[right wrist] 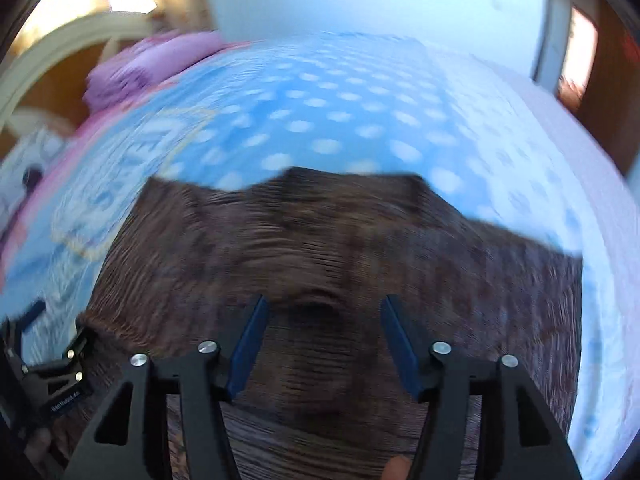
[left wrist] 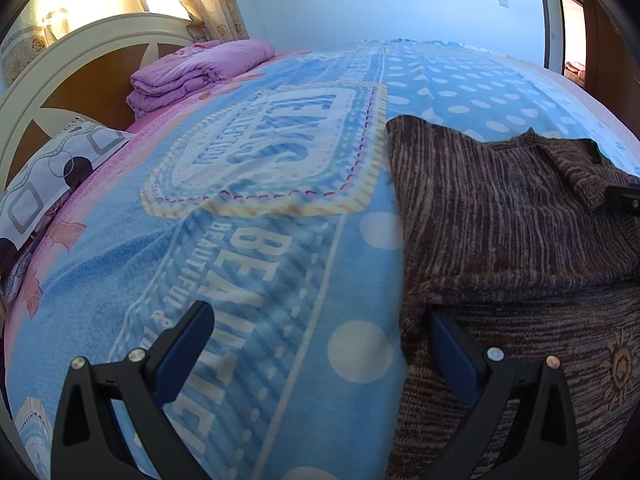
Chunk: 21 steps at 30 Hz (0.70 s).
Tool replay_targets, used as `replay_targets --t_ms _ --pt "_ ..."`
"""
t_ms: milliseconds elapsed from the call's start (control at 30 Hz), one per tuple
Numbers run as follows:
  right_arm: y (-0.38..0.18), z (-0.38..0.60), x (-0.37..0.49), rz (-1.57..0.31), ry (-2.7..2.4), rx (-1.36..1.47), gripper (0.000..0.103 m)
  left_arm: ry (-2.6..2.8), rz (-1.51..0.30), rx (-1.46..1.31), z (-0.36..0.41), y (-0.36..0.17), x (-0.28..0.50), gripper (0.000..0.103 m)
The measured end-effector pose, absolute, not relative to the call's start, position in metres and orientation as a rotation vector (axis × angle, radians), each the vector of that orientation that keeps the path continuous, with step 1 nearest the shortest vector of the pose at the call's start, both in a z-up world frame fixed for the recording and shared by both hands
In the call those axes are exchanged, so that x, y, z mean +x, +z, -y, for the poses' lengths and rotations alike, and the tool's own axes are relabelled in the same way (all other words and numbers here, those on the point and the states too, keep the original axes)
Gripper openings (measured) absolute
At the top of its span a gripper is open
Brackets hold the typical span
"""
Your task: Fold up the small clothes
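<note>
Left wrist view: the left gripper (left wrist: 320, 348) gapes wide astride the brown knitted garment's (left wrist: 512, 240) left edge, ready to pinch; open blue blanket (left wrist: 248, 248) lies toward 10 o'clock. Right wrist view, blurred: the right gripper (right wrist: 322, 344) hangs moderately open above the garment's middle, holding nothing, with its far hem at 12 o'clock.

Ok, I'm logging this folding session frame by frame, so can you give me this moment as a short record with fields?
garment: brown striped sweater, spread on the bed, not yet folded
surface: blue dotted blanket
left gripper: open, at the sweater's left edge, one finger over the blanket, one over the knit
right gripper: open, over the sweater's middle, gripping nothing
background: folded pink quilt by the headboard
image quality: right wrist view blurred
</note>
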State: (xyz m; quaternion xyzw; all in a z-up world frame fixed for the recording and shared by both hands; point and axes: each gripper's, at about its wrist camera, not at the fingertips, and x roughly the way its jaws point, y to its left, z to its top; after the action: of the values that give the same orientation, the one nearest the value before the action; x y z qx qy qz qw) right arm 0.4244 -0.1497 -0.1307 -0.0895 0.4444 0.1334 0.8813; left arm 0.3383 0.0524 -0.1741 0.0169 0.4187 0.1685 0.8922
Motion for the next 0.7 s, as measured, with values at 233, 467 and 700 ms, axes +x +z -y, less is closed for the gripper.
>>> replay_targets --t_ms 233,467,700 --pt "-0.147 0.148 0.459 -0.923 0.099 -0.241 0.061 0.342 -0.872 0.018 -0.055 -0.175 0.338 0.103" --pt "-0.118 0.274 0.461 -0.890 -0.153 0.023 0.061 0.329 -0.873 -0.009 -0.058 -0.175 0.339 0.103" --pt "-0.124 0.229 0.399 -0.980 0.338 0.192 0.061 0.327 -0.873 -0.015 -0.059 -0.176 0.338 0.103"
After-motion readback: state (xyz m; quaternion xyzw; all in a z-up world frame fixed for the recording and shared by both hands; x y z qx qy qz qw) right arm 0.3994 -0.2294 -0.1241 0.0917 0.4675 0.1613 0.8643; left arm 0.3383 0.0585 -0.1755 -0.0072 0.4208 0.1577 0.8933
